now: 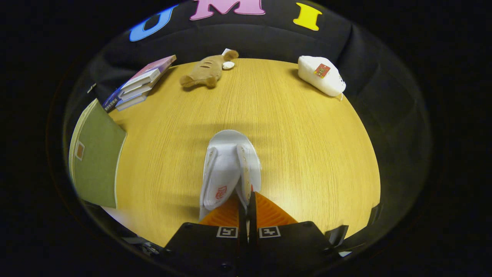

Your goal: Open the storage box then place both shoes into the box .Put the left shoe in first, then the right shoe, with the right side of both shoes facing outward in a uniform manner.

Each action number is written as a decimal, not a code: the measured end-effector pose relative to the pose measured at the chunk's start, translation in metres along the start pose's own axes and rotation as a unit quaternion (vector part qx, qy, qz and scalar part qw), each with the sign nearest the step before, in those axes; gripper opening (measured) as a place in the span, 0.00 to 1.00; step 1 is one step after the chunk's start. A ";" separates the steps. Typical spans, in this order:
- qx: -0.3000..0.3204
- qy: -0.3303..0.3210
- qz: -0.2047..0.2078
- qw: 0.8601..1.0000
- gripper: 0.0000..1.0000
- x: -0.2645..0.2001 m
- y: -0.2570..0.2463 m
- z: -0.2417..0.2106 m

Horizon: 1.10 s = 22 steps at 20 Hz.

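A white shoe [226,169] lies lengthwise straight ahead of my fingers, toe pointing away toward the far side of the wooden table [307,138]. Its tongue with a red mark faces up. My gripper [246,197] is shut on the shoe, and the fingers [269,215] are pressed close together on the right edge of the shoe's opening, near the eyelets. The heel is hidden behind the fingers. I cannot tell whether the shoe rests on the table or hangs just above it. A green flat-sided box [96,161] stands at the table's left edge.
A stack of books [140,82] lies at the far left. A brown plush toy [207,71] and a small white object [228,65] sit at the back middle. A white soft pouch [322,75] lies at the far right.
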<state>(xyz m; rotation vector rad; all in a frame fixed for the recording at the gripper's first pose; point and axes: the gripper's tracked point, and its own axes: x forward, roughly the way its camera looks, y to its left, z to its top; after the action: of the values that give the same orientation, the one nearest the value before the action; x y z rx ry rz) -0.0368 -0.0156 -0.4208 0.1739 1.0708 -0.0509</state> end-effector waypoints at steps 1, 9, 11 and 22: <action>0.009 -0.004 0.005 1.000 0.05 -0.006 0.002 0.003; 0.003 -0.005 0.024 1.000 0.05 -0.020 0.016 0.015; -0.011 -0.017 0.013 1.000 0.05 -0.025 0.007 0.017; -0.089 0.001 -0.020 0.996 0.32 0.002 -0.008 -0.015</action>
<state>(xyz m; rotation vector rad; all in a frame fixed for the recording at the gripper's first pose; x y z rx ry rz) -0.0500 -0.0208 -0.4310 -0.0087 1.0758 0.0081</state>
